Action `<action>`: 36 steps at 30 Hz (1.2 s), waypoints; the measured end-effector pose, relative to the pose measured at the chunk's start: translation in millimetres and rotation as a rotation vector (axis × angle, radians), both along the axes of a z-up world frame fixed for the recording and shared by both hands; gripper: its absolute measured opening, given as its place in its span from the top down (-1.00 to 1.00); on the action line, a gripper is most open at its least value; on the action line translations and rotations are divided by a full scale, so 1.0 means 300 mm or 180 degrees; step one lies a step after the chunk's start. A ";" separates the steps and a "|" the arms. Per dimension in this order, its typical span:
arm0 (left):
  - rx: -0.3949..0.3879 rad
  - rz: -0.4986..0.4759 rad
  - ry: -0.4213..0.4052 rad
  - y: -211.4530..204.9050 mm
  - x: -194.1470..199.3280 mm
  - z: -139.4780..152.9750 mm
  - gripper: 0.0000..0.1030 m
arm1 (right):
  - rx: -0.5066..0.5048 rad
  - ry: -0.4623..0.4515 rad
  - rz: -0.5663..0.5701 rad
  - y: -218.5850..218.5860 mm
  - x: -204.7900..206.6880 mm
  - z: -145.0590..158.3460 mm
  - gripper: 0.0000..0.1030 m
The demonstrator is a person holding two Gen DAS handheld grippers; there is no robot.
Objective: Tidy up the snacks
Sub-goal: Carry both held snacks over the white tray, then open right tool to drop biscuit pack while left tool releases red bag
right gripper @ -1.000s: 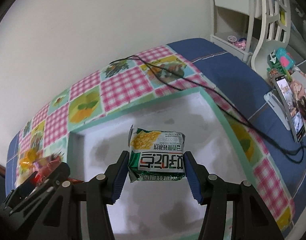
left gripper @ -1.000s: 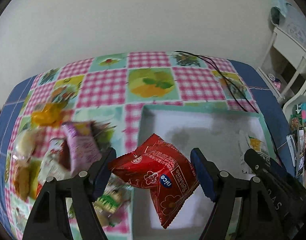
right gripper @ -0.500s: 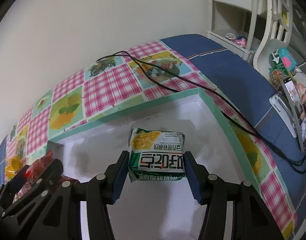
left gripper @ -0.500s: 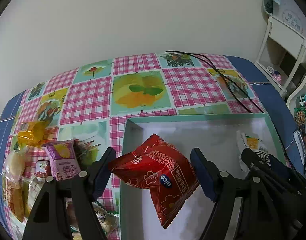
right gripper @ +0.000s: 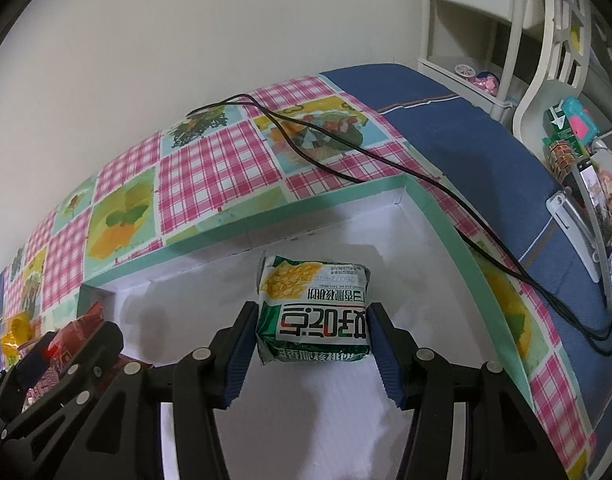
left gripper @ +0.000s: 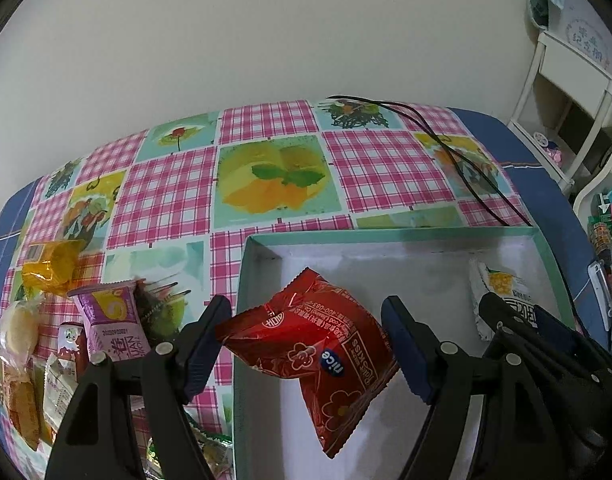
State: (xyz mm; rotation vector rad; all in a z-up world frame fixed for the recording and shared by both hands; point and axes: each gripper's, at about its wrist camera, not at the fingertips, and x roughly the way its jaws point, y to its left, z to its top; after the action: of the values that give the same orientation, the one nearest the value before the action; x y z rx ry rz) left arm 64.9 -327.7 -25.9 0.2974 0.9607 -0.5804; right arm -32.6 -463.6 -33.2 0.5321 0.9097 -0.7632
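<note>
Left wrist: checked tablecloth (left gripper: 386, 168), white wall (left gripper: 265, 32).

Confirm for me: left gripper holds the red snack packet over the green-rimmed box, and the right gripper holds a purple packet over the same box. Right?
Not quite. The right gripper holds a green-and-white packet, not a purple one, as the right wrist view shows. The purple packet lies on the tablecloth outside the box. The left gripper does hold the red snack packet over the box.

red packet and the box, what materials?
Red packet: glossy plastic film, likely; it shows shiny creases and a crimped end seam. Box: looks like matte cardboard, teal outside, white inside, with folded seams at the corners.
</note>
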 end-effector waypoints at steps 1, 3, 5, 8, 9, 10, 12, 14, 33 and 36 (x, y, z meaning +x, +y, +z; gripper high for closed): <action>-0.0002 -0.0002 0.0005 0.000 0.001 0.000 -0.52 | 0.0002 0.0002 -0.0002 0.000 -0.001 0.000 -0.13; 0.0007 0.0002 0.0012 -0.001 0.002 0.001 -0.56 | -0.0002 0.0011 -0.0006 0.000 0.001 0.001 -0.13; 0.0004 0.0010 0.0016 0.001 0.003 0.001 -0.63 | -0.0002 0.0013 -0.0018 -0.002 -0.001 0.000 -0.14; -0.0064 0.0015 0.0088 0.008 0.009 0.001 -0.65 | -0.0004 0.0020 -0.0015 -0.003 -0.002 -0.001 -0.14; -0.0076 0.0017 0.0102 0.008 0.009 0.003 -0.66 | -0.0001 0.0021 -0.0010 -0.002 -0.001 -0.001 -0.14; -0.0070 0.0022 0.0094 0.008 0.009 0.006 -0.66 | 0.0001 0.0020 -0.0004 -0.001 0.000 -0.001 -0.15; -0.0054 0.0023 0.0076 0.008 0.008 0.010 -0.66 | 0.0011 0.0009 0.0000 0.001 0.000 -0.001 -0.16; -0.0059 0.0023 0.0073 0.009 0.009 0.016 -0.67 | 0.0020 0.0001 -0.0003 0.001 -0.001 -0.001 -0.17; -0.0082 0.0298 0.0078 0.081 0.040 0.079 -0.90 | 0.0035 0.0005 0.0059 0.033 -0.023 0.019 -0.61; -0.0050 0.0389 0.0046 0.112 0.044 0.086 -0.95 | 0.0054 0.0015 0.0062 0.046 -0.035 0.022 -0.62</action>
State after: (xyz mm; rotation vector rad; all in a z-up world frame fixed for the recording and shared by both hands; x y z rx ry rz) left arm 78.0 -294.1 0.1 0.2191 0.9807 -0.4784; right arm -43.2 -449.8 -26.5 0.5360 0.9253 -0.7399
